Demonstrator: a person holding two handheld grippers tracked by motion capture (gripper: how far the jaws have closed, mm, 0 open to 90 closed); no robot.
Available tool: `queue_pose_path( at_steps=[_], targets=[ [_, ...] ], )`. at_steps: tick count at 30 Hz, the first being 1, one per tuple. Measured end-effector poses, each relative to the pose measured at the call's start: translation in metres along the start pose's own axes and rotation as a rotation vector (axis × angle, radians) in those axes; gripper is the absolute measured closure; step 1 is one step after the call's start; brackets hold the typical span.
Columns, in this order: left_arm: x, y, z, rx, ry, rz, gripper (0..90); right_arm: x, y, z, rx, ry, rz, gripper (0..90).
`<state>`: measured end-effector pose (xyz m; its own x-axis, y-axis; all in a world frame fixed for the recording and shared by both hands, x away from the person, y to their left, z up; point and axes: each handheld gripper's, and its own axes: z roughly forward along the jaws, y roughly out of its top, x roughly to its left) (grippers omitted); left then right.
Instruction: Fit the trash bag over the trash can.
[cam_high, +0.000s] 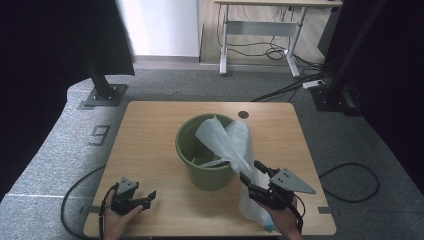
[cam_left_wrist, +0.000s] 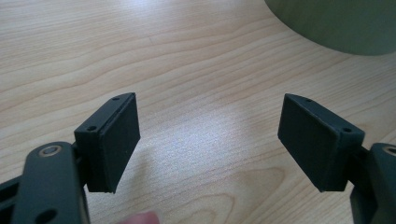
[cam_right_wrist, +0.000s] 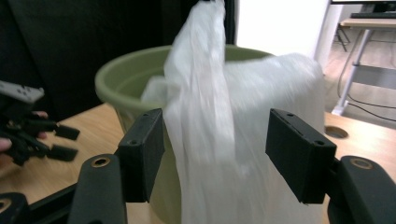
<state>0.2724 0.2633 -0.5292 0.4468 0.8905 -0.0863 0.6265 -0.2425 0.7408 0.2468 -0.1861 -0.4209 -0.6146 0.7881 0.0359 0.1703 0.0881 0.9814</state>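
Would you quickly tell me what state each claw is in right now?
Left claw: open, holding nothing, above the table.
Right claw: open, with the white plastic bag between its jaws, not gripped.

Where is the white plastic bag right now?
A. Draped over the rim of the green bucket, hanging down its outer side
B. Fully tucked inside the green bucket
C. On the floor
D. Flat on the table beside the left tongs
A: the white plastic bag spills from inside the green bucket over its rim and down to the table, beside the open right tongs.
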Motion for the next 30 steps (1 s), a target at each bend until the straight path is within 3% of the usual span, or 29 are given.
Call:
queue_pose_path(
  at_steps=[4,5,9,12,16,17,18,19,23,30],
  targets=[
    [-0.002,0.000,0.001,0.005,-0.001,0.007,20.4,-0.001,-0.014,-0.003,0.031,-0.009,0.006,34.3],
    [-0.003,0.001,0.001,0.002,-0.002,0.006,20.4,-0.003,-0.025,-0.003,0.058,-0.016,0.021,33.5],
    [-0.003,0.000,0.002,0.001,-0.005,0.003,20.4,-0.005,-0.041,-0.001,0.098,-0.010,0.055,32.9],
    [-0.003,0.000,0.002,0.000,-0.010,0.000,20.4,-0.001,-0.050,0.001,0.125,-0.012,0.048,33.0],
    [-0.005,0.001,0.001,-0.003,-0.016,0.000,20.4,0.000,-0.056,0.004,0.136,-0.026,0.046,43.0],
    [-0.006,0.001,0.000,-0.011,-0.018,-0.004,20.4,-0.001,-0.058,0.007,0.145,-0.003,0.034,59.7],
    [-0.006,0.001,0.000,-0.011,-0.018,-0.004,20.5,-0.001,-0.058,0.007,0.145,-0.003,0.034,59.7],
    [-0.006,0.002,-0.001,-0.017,-0.022,-0.002,21.2,-0.004,-0.059,0.009,0.157,-0.010,-0.002,71.9],
    [-0.008,0.005,-0.005,-0.045,-0.017,-0.006,21.5,-0.015,-0.052,0.006,0.132,-0.037,-0.018,86.7],
    [-0.014,0.014,-0.018,-0.133,-0.060,-0.030,23.1,-0.033,-0.016,-0.002,0.055,-0.052,-0.051,88.2]
  ],
)
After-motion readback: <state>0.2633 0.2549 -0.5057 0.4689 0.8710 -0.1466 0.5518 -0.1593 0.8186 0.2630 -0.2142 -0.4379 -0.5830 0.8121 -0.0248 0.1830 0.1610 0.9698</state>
